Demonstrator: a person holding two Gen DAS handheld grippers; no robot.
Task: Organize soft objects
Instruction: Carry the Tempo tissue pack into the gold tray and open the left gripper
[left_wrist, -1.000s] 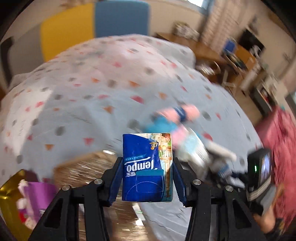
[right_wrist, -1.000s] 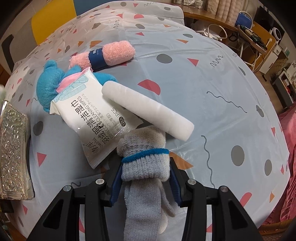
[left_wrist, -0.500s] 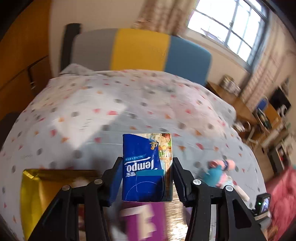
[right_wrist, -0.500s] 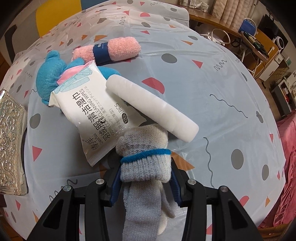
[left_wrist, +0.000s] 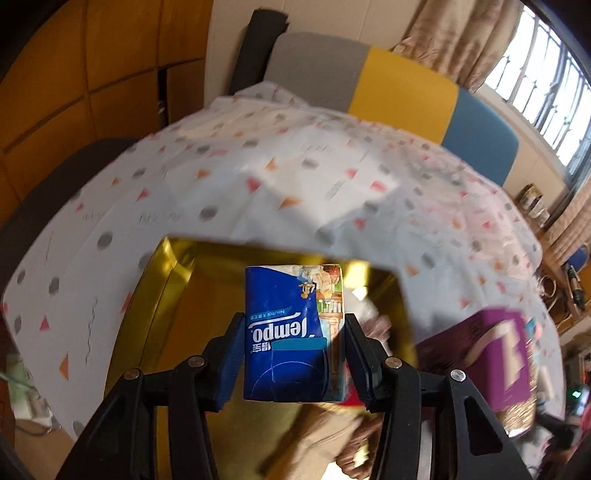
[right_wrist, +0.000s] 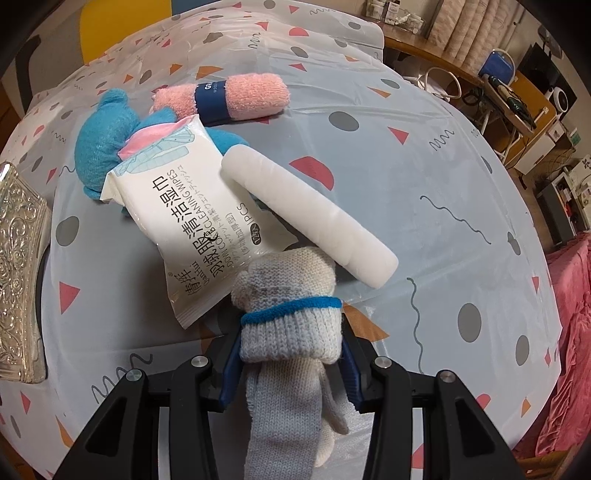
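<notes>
We see a blue tissue pack (left_wrist: 291, 336) above a gold box (left_wrist: 166, 295), a grey sock (right_wrist: 291, 332) with a blue band, a pink towel roll (right_wrist: 236, 98), a white roll (right_wrist: 306, 214), and a surface (right_wrist: 424, 184) dotted with grey circles and red triangles

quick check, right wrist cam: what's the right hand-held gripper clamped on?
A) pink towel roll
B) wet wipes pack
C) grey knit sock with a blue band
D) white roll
C: the right hand-held gripper is shut on the grey knit sock, its blue band just past the jaws, while the white roll, pink towel roll and wet wipes pack lie loose on the tablecloth.
</notes>
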